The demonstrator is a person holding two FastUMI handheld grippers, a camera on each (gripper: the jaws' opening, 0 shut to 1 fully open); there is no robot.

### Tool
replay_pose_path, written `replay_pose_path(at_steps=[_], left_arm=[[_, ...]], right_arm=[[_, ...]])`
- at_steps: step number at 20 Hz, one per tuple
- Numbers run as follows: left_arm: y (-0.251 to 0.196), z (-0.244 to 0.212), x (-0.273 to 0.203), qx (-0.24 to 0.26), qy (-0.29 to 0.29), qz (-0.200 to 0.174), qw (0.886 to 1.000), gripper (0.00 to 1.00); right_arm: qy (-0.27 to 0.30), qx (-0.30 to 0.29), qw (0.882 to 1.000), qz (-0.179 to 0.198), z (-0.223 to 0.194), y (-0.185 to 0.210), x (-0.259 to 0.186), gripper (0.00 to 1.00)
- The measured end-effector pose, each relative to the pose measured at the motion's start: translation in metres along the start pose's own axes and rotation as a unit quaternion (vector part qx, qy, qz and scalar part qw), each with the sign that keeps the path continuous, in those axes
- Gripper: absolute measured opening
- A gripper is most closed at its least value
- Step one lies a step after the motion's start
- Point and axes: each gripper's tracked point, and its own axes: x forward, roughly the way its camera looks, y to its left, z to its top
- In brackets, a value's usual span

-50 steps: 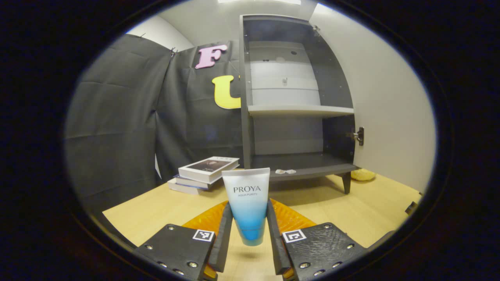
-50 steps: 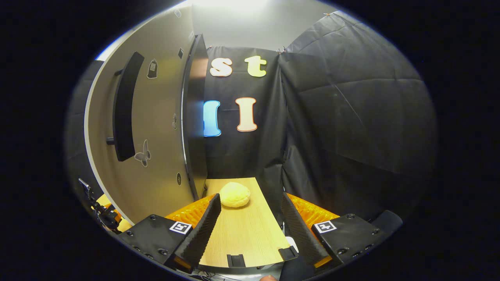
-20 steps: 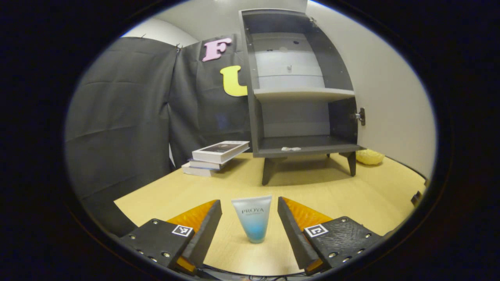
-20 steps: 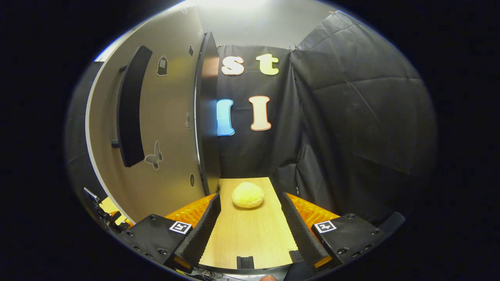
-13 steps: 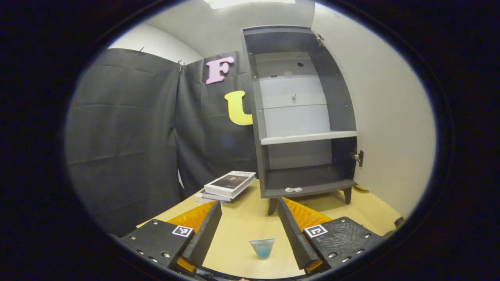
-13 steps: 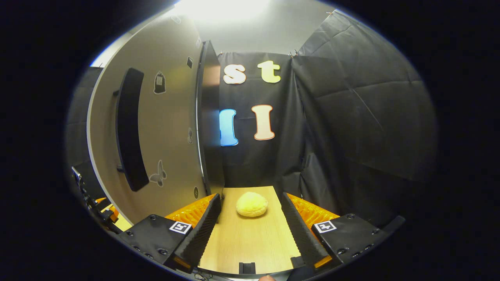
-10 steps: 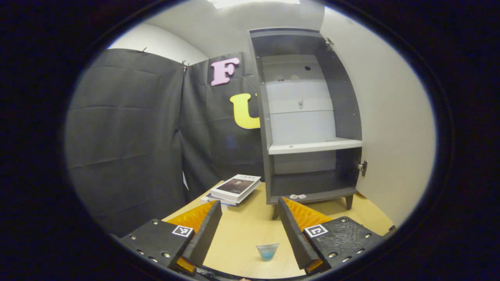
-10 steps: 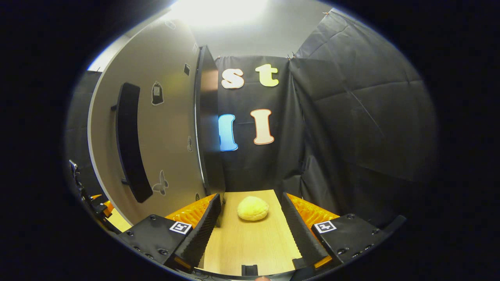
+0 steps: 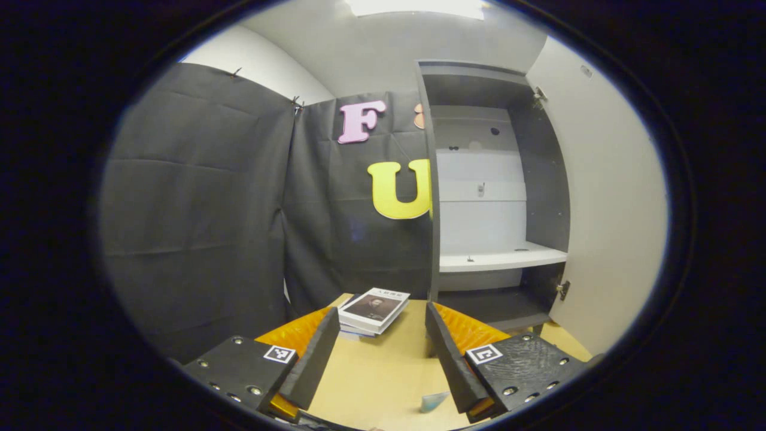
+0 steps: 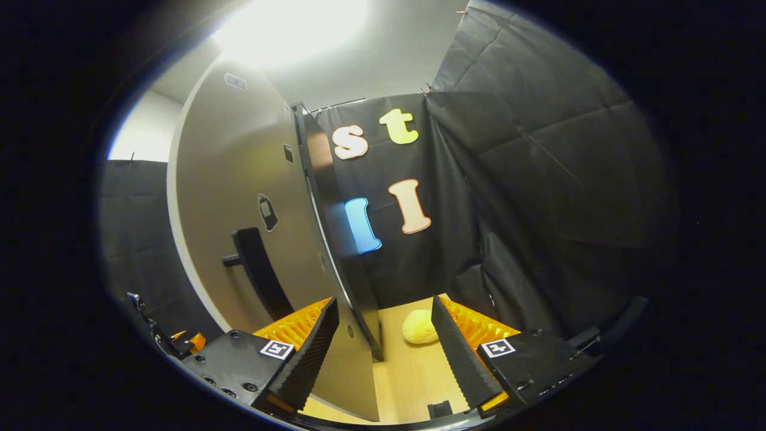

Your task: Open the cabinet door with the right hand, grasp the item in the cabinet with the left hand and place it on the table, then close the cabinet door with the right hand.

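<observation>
In the left gripper view we only catch a corner of the pale blue squeeze tube [image 9: 433, 401], down at the bottom edge on the light wood tabletop [image 9: 383, 371], half behind a finger. Left claw [image 9: 379, 354] gapes wide, empty. Dark grey cabinet [image 9: 488, 197] open, lower shelf partly blocked. Right claw [image 10: 383, 347] spread, empty, straddling the beige cabinet door [image 10: 239, 203] edge.

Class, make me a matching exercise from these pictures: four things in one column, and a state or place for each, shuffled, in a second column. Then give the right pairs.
Things
1. cabinet door
2. tube
3. books
4. yellow lump

States or places
A. stacked beside the cabinet
B. on the table by the left gripper
C. swung open
D. on the table ahead of the right gripper

Pairs: 1-C, 2-B, 3-A, 4-D
</observation>
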Motion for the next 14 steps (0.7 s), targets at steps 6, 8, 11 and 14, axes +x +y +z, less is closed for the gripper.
replay_pose_path(at_steps=[6, 8, 11, 14], left_arm=[[0.032, 0.010, 0.020, 0.017, -0.016, -0.028, 0.999, 0.88], [0.042, 0.009, 0.026, 0.018, -0.020, -0.033, 0.999, 0.88], [0.054, 0.006, 0.036, 0.013, -0.020, -0.040, 0.999, 0.88], [0.065, -0.001, 0.045, 0.005, -0.015, -0.048, 0.999, 0.88]], right_arm=[[0.022, -0.035, 0.996, -0.080, -0.020, -0.001, -0.010, 0.96], [0.017, -0.052, 0.993, -0.102, -0.016, 0.003, -0.010, 0.96], [0.012, -0.114, 0.984, -0.133, -0.012, 0.011, -0.015, 0.96], [0.018, -0.121, 0.984, -0.132, -0.015, 0.026, -0.017, 0.96]])
